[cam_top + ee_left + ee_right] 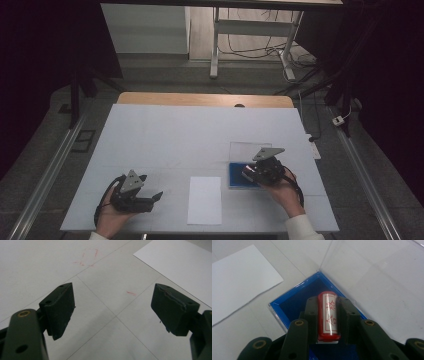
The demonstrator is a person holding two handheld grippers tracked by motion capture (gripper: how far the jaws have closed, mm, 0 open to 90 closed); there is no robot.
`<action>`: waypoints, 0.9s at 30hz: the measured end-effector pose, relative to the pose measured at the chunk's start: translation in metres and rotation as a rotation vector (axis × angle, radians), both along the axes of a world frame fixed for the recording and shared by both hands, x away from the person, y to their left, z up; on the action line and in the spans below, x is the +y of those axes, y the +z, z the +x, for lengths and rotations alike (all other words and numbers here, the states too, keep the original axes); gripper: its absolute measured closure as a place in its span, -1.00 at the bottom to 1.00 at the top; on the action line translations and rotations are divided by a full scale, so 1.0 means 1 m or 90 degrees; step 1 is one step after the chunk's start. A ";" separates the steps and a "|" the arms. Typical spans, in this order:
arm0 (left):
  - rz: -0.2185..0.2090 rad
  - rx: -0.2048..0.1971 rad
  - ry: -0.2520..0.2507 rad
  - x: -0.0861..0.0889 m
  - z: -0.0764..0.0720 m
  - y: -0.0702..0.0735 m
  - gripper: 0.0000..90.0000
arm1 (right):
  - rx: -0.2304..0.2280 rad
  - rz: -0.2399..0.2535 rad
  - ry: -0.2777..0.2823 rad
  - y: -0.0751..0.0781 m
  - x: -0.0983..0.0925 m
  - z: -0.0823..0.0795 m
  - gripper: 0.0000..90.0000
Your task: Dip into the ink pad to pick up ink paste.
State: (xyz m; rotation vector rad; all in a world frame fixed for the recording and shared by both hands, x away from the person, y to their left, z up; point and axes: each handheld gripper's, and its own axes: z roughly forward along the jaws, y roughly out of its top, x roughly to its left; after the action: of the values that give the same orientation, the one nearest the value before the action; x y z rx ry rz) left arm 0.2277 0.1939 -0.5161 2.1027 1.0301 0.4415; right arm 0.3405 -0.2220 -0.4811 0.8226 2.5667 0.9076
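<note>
A red cylinder stamp (328,315) with a white label and red characters lies between the jaws of my right gripper (327,301), which is shut on it. The stamp hangs just over a blue tray-like box (294,302) whose clear lid (374,272) stands open behind it. In the high view the right gripper (250,173) sits over the blue box (234,177) at the right of the table. My left gripper (152,186) rests at the front left, held by a hand, with its jaws wide apart. Nothing lies between the left gripper's (112,305) jaws.
A white sheet of paper (205,200) lies at the front middle, between the two hands; it also shows as paper (180,262) and paper (239,277). The white table cover (200,135) bears faint red pen marks (86,257). A wooden edge (205,99) lies beyond it.
</note>
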 end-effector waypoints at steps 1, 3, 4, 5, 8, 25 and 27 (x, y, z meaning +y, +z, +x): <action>0.000 0.000 0.000 0.000 0.000 0.000 -0.56 | 0.000 0.000 0.000 0.000 0.000 0.000 0.57; 0.000 0.000 0.000 0.000 0.000 0.000 -0.56 | 0.001 0.001 -0.002 0.000 0.000 0.000 0.57; 0.000 0.001 0.000 0.000 0.000 0.000 -0.56 | 0.000 0.002 -0.001 0.000 0.000 0.000 0.57; 0.000 0.001 0.000 0.000 0.000 0.000 -0.56 | -0.001 0.003 -0.001 -0.001 0.000 0.000 0.57; 0.000 0.001 -0.001 0.000 0.000 0.000 -0.56 | -0.002 0.004 0.001 -0.001 -0.001 0.000 0.57; 0.003 -0.002 -0.001 0.000 0.000 0.000 -0.55 | -0.001 0.007 0.000 -0.001 -0.001 0.000 0.56; 0.000 -0.001 -0.002 0.001 0.000 0.001 -0.55 | -0.005 0.001 -0.002 0.000 0.000 -0.001 0.56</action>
State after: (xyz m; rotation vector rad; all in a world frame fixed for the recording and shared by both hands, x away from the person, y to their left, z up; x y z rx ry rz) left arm 0.2280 0.1947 -0.5154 2.1036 1.0262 0.4425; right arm 0.3393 -0.2221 -0.4812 0.8220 2.5568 0.9108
